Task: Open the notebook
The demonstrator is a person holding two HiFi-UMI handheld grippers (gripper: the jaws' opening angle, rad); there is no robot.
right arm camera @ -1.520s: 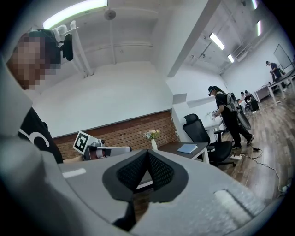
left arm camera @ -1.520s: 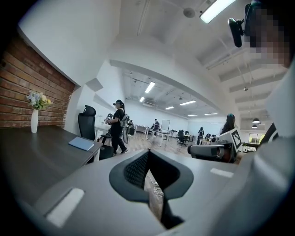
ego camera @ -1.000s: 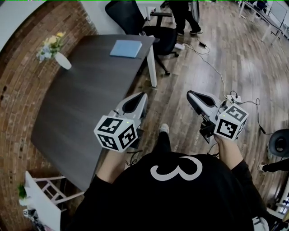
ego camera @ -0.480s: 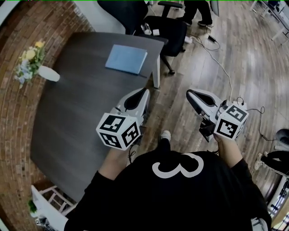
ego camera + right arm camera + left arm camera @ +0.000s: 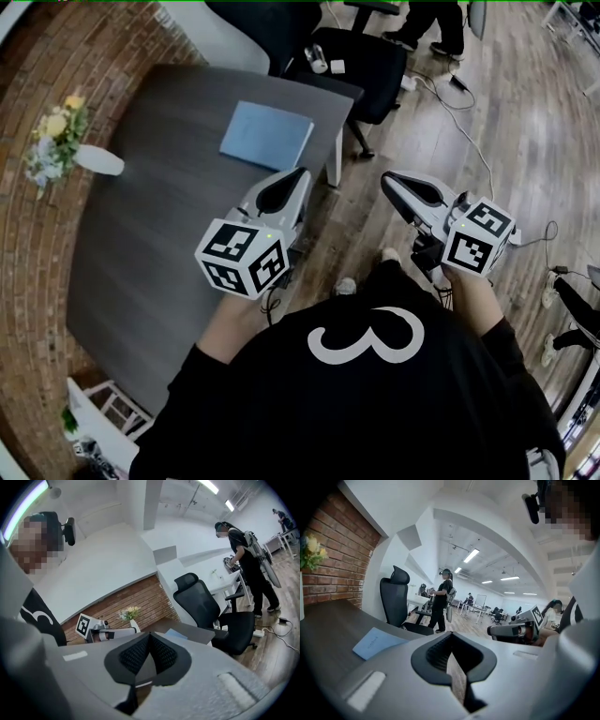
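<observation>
**While the light blue flat notebook (image 5: pixel 267 136) lies closed, both grippers are held empty**

As is seen in the head view, the notebook is laid flat at the far right of the dark grey curved tabletop (image 5: pixel 141 244), close to its edge. The left gripper (image 5: pixel 302 174) is held over the table's right edge, on the near side of the notebook and apart from it. The right gripper (image 5: pixel 386 180) is held over the wooden plank floor (image 5: pixel 525 141). A white vase of yellow flowers (image 5: pixel 70 150) is stood at the table's left, beside the red brick wall (image 5: pixel 28 56).

In the left gripper view, the jaws are seen pressed together with nothing between them. The notebook (image 5: pixel 375 642) is shown to the left on the table, with a black mesh office chair (image 5: pixel 396 599) beyond it.

In the right gripper view, the jaws are likewise pressed together on nothing, and the notebook (image 5: pixel 176 633) is glimpsed far off past them.
</observation>
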